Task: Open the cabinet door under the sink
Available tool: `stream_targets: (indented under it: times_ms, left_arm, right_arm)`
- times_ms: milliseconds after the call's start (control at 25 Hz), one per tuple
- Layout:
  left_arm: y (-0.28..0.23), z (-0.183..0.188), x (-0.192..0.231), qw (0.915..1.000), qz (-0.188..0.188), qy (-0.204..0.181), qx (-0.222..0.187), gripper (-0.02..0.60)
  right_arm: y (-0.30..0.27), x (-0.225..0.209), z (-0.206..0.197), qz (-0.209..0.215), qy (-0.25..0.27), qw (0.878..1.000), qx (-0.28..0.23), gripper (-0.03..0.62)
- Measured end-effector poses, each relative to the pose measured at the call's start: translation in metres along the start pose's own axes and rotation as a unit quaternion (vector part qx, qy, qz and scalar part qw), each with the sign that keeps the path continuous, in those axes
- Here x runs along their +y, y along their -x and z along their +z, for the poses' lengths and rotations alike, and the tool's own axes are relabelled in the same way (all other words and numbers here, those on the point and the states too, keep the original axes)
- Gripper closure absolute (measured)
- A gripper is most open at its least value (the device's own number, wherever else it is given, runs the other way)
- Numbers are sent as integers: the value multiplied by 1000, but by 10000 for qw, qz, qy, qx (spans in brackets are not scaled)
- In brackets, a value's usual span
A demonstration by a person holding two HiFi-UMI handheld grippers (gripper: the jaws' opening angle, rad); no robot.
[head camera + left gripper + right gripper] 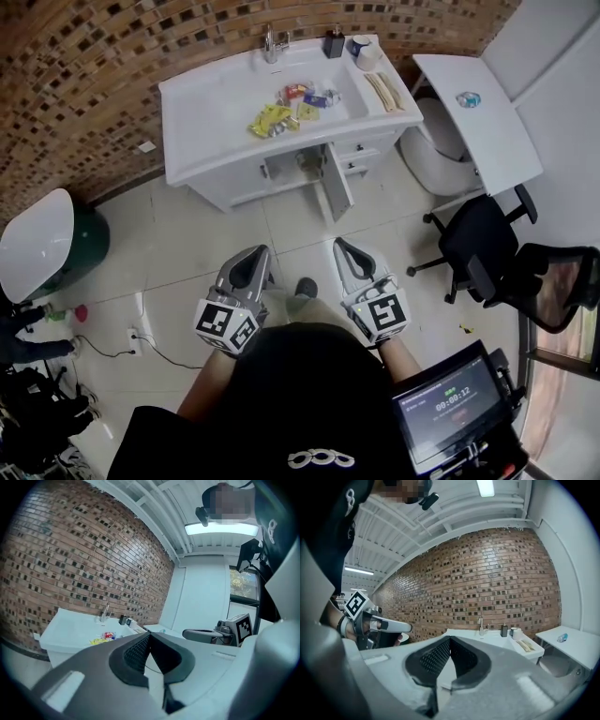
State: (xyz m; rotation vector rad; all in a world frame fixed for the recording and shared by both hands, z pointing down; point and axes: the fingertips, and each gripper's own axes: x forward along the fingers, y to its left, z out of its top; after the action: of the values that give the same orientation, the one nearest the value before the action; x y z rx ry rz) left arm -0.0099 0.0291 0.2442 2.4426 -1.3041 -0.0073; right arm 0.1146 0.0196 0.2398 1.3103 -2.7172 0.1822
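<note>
Sink (211,103) against the brick wall (84,75), packets (271,119) in its basin, cabinet door (337,185) below standing outward, chair (480,246) right of it.

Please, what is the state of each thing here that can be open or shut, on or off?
cabinet door: open, swung out from the vanity.
left gripper: shut, nothing between the jaws.
right gripper: shut, nothing between the jaws.
screen: on.
</note>
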Motion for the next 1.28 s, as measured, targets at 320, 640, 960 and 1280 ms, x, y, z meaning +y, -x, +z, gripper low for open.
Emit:
stream_targets:
  times_ms: [320, 640, 960, 1280]
  left_arm:
    - [14, -3, -7, 9999, 85, -49, 81, 565]
    - [32, -3, -6, 9997, 90, -210, 80, 565]
    - [79, 4, 8, 9994, 160, -293, -93, 565]
    - [140, -10, 3, 9995, 157, -182, -187, 565]
  right_arm:
    - [1, 11, 1, 146, -75, 9998, -57, 602]
    - [-5, 40, 4, 326, -50, 9994, -41, 602]
    - [-9, 104, 12, 548, 200, 9983, 11, 602]
    - [14, 171, 8, 647, 229, 9976, 9, 602]
